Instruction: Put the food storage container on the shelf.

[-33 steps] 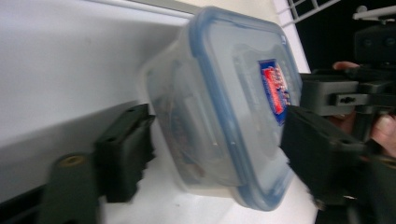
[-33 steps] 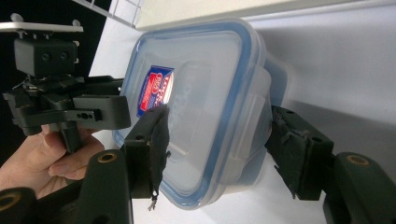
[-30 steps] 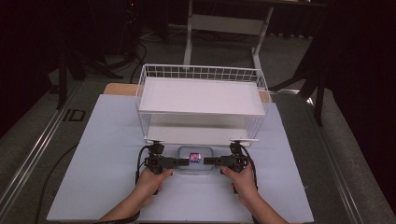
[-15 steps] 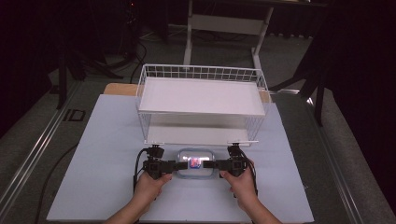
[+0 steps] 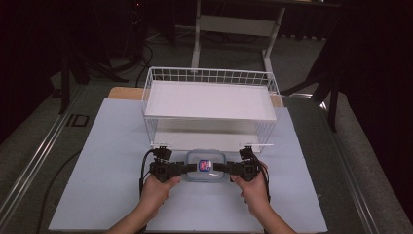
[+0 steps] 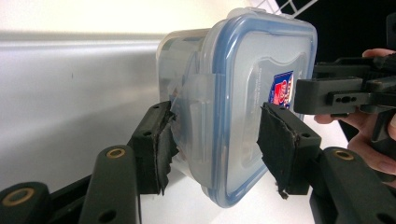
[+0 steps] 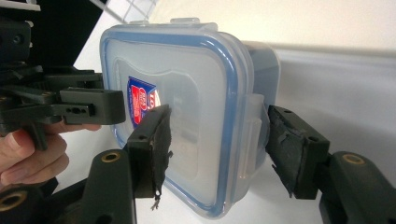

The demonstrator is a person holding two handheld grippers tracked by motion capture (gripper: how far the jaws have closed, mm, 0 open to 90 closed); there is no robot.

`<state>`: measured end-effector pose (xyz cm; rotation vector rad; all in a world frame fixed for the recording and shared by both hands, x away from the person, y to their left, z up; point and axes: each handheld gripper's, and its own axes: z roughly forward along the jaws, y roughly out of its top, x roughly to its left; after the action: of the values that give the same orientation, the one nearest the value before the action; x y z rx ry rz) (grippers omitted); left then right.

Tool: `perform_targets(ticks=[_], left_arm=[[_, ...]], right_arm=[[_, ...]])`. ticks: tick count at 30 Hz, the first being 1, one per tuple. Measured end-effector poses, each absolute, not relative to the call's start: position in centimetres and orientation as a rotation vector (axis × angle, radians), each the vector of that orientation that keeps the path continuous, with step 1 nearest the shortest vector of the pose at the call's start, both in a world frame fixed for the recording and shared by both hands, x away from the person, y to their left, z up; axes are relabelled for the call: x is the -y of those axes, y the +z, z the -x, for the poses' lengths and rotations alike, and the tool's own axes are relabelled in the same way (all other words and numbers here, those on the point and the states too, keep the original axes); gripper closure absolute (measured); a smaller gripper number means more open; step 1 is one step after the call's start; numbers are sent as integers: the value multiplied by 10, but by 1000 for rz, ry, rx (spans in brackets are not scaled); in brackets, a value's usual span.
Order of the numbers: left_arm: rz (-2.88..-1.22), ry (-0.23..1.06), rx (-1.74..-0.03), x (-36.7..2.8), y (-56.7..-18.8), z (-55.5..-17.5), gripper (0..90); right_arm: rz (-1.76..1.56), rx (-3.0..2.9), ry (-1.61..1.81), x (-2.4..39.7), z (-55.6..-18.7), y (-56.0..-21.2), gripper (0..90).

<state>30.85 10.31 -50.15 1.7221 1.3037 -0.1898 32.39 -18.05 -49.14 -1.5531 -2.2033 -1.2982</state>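
Container [image 5: 205, 165]: clear plastic box, rounded corners, blue seal ring under a snap-on lid, red-and-blue label on the lid top. Clip flaps visible on the short ends in both gripper views. It sits on the white mat [image 5: 107, 146], just in front of the white wire rack [image 5: 209, 100], near the mat's middle.

Left gripper [image 6: 215, 144]: jaws closed on the container's left end, one pad on the lid face, the other against the base wall, clip flap between them. Right gripper [image 7: 217, 140]: same hold on the opposite end, one pad on the lid by the label, the other on the base side. Held by left hand [image 5: 158, 187] and right hand [image 5: 253, 187].

Edges and room: rack's front lower rail just beyond the container, close. Bare mat spreads wide to both sides and toward the person. Rack's upper shelf and lower level both bare. Dark floor past the mat edges.
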Motion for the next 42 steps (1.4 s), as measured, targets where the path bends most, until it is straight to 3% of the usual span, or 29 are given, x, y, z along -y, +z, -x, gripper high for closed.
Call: perform_targets(ticks=[16,42], left_arm=[[-1686,-124,-1247,-99,-490,-340,475],[-1642,-100,-1271,-103,-519,-379,472]], right_arm=[[1577,2213,-1440,185,-350,-477,415],[1639,2187,-1462,177,-388,-505,410]])
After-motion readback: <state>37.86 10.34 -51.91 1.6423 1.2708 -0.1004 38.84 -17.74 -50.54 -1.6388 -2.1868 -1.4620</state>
